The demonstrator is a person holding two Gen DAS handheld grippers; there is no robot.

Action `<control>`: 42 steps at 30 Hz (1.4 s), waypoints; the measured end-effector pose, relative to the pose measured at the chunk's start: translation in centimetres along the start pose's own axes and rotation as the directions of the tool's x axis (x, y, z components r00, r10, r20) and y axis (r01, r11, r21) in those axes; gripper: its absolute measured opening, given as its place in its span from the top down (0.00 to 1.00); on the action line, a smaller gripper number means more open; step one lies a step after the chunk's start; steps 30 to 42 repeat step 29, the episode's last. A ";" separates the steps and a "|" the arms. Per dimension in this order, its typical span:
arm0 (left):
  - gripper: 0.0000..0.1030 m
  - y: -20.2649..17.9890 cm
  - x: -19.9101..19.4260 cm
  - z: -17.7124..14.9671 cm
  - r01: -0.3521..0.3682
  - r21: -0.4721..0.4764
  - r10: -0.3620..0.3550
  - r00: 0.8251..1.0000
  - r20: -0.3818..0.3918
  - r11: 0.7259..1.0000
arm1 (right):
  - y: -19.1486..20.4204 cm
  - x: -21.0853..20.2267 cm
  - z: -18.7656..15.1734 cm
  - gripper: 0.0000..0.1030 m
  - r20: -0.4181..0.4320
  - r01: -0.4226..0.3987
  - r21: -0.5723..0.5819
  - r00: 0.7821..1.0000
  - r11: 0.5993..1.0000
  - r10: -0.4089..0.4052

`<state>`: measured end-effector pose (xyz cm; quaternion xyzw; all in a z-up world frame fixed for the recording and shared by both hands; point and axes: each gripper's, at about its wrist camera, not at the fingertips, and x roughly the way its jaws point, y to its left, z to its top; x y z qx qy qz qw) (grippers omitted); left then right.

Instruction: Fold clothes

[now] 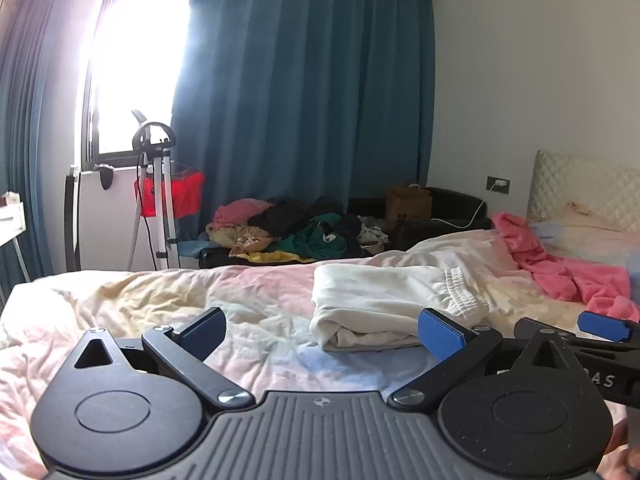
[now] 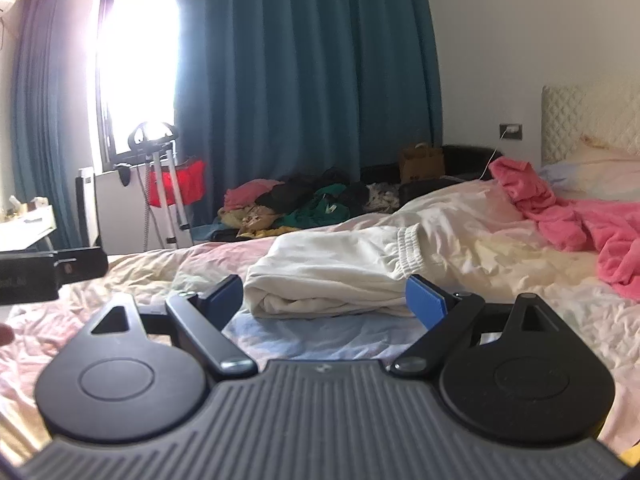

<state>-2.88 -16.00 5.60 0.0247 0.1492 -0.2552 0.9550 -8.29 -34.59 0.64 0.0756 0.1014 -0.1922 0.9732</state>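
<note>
Cream cotton is what I'm working with: a pair of sweatpants [image 2: 332,276], already folded into a thick bundle, sits in the middle of the right wrist frame on the rumpled pastel duvet [image 2: 460,240]. In the left wrist view the same bundle lies right of centre. Its ribbed elastic waistband [image 2: 410,252] points toward the right of the frame, and the folded edge faces me with several layers showing.

I have my right gripper [image 2: 326,300] spread wide and empty, with the bundle's near edge showing between the two blue pads. My left gripper [image 1: 322,332] is equally wide and holds nothing; it looks at bare duvet, with the bundle's near corner by its right pad.

I judge the fabric soft, light and floppy, with enough thickness that the layers will slide over one another if I pinch only the top one. For another fold I would take the whole stack at the near corners, one gripper at each, and bite deep so no layer escapes. The waistband is the firmest part and gives the surest hold.

A pink fleece garment [image 2: 580,220] lies crumpled at right, well apart, and a pile of clothes [image 2: 292,204] waits beyond the bed.
</note>
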 end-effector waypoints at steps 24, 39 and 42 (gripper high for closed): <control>0.00 -0.3 2.1 -1.6 -0.016 -0.026 0.015 1.000 -0.014 1.000 | 0.2 2.0 -1.3 0.13 -0.066 0.040 -0.019 0.997 0.999 -0.042; 0.00 -0.3 2.0 -1.5 -0.009 -0.027 0.009 1.000 -0.010 1.000 | 0.3 2.1 -1.4 0.13 -0.070 0.037 -0.016 0.997 0.999 -0.038; 0.00 -0.3 2.0 -1.5 -0.009 -0.027 0.009 1.000 -0.010 1.000 | 0.3 2.1 -1.4 0.13 -0.070 0.037 -0.016 0.997 0.999 -0.038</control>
